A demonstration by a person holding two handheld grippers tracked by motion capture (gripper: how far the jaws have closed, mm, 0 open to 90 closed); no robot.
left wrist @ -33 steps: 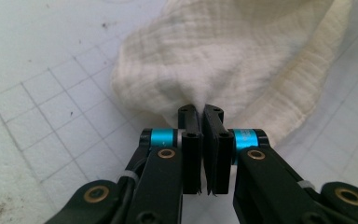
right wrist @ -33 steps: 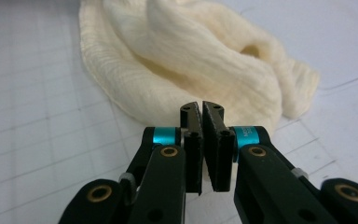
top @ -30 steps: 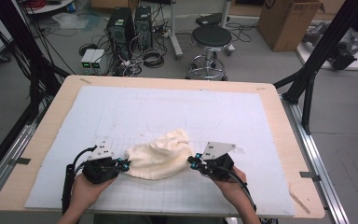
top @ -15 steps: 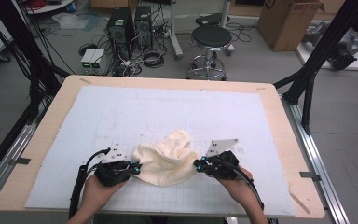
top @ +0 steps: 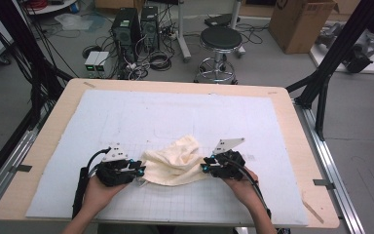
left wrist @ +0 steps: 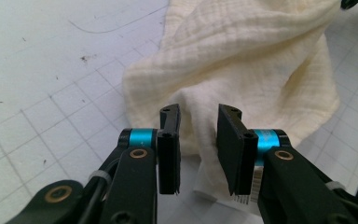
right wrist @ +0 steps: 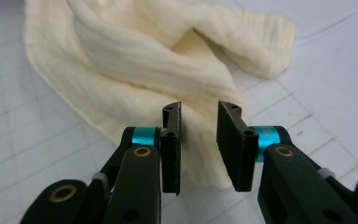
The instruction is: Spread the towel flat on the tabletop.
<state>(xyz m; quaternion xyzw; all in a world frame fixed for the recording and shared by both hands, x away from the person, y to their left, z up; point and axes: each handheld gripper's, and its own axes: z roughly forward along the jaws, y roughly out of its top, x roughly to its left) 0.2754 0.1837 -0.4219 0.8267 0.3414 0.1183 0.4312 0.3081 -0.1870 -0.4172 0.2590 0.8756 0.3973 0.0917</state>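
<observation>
We work at a wooden table [top: 292,105] covered by a white gridded mat [top: 126,112], in a lab with computer towers [top: 135,27], a stool [top: 219,41] and a cardboard box [top: 299,22] on the floor beyond.

At the left, our left gripper [top: 137,170] sits low at the cloth's left edge. In the left gripper view its jaws stand apart [left wrist: 198,151], with a fold of the cream cloth [left wrist: 256,65] running between them and a white label [left wrist: 221,193] lying under the right jaw; nothing is clamped.

In the middle, the cloth [top: 175,161] lies crumpled on the near half of the mat, between the two tools, bunched into ridges rather than flat.

At the right, our right gripper [top: 205,168] meets the cloth's right edge. In the right gripper view its jaws are also apart [right wrist: 198,149], straddling a rolled end of the cloth [right wrist: 135,60].

We judge that the risks lie in the grasp. Each tool faces a thick, folded bunch, so closing now could catch several layers at once and the cloth would not open out when pulled. The left jaws might pinch only the label, which could slip or tear free. If one side bites less than the other, a pull outward would drag the whole cloth sideways instead of spreading it.
</observation>
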